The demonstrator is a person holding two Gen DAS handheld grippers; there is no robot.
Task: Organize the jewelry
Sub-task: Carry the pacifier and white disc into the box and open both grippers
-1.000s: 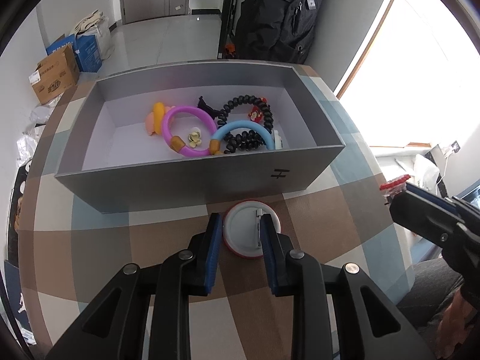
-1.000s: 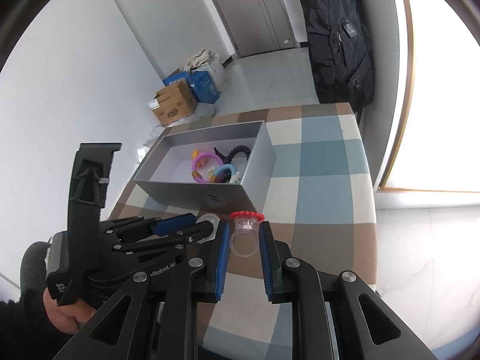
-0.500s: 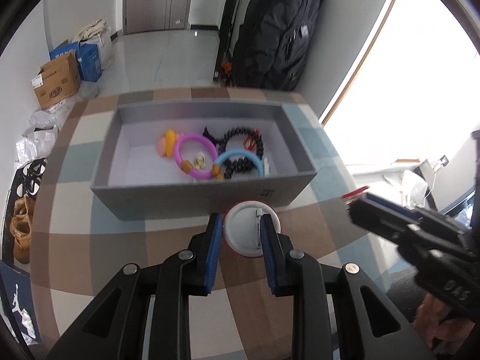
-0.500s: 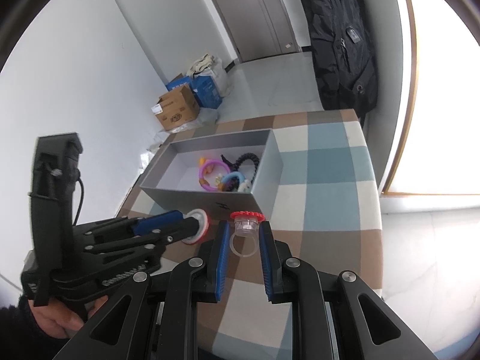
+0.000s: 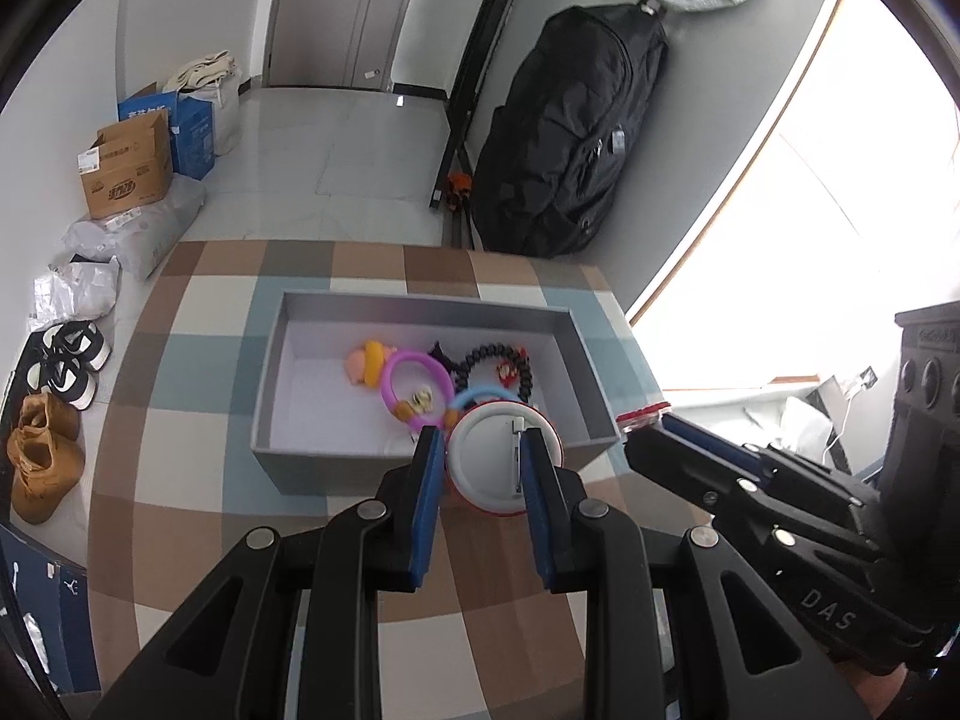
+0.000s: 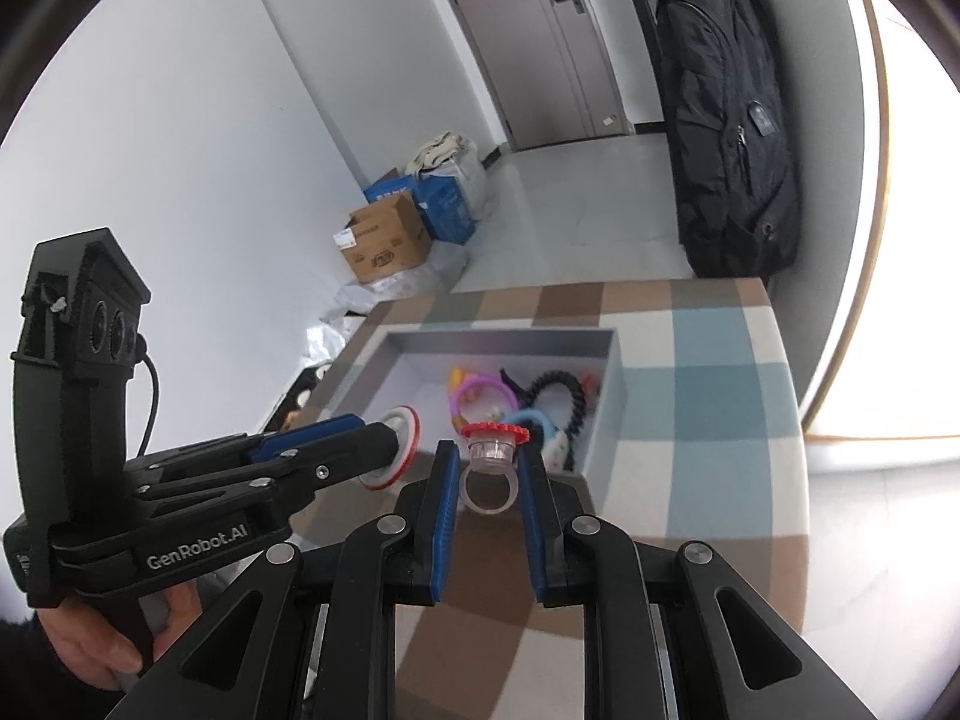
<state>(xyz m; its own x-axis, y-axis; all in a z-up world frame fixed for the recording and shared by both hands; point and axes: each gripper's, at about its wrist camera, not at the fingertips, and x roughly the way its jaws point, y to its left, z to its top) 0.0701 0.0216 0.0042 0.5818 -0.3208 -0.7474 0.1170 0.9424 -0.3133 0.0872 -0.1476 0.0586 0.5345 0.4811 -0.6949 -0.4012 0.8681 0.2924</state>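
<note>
Left gripper (image 5: 483, 468): fingers closed on a round white badge (image 5: 501, 459) with a red rim, pinched across its width and held clear of the tabletop (image 5: 180, 516).
Right gripper (image 6: 489, 468): fingers closed on the clear band of a toy ring (image 6: 489, 468), its red cap standing just past the fingertips.
Just beyond the left fingers: the near wall of the grey box (image 5: 336, 468); the badge hangs about over that wall, towards its right end.
Just beyond the right fingers: the box's near right corner, with the ring at about its rim.
Inside the box, further on: purple ring (image 5: 417, 384), blue band (image 5: 480, 393), black beaded bracelet (image 5: 504, 363) and a pink and yellow piece (image 5: 366, 363), all crowded in the right half.
Open room: the box's left half is bare floor; the tabletop right of the box is bare too.
Risk, slip: the badge is held by its smooth edges, so a tilt could let it rotate out and roll off the tabletop.
Risk, early drop: letting go short of the near wall would put either piece outside the box.
Risk, collision: both grippers head for the same corner, close side by side; they could knock together.
Far: doorway, black bag (image 5: 570, 132), cardboard boxes (image 5: 126, 171) on the floor.
</note>
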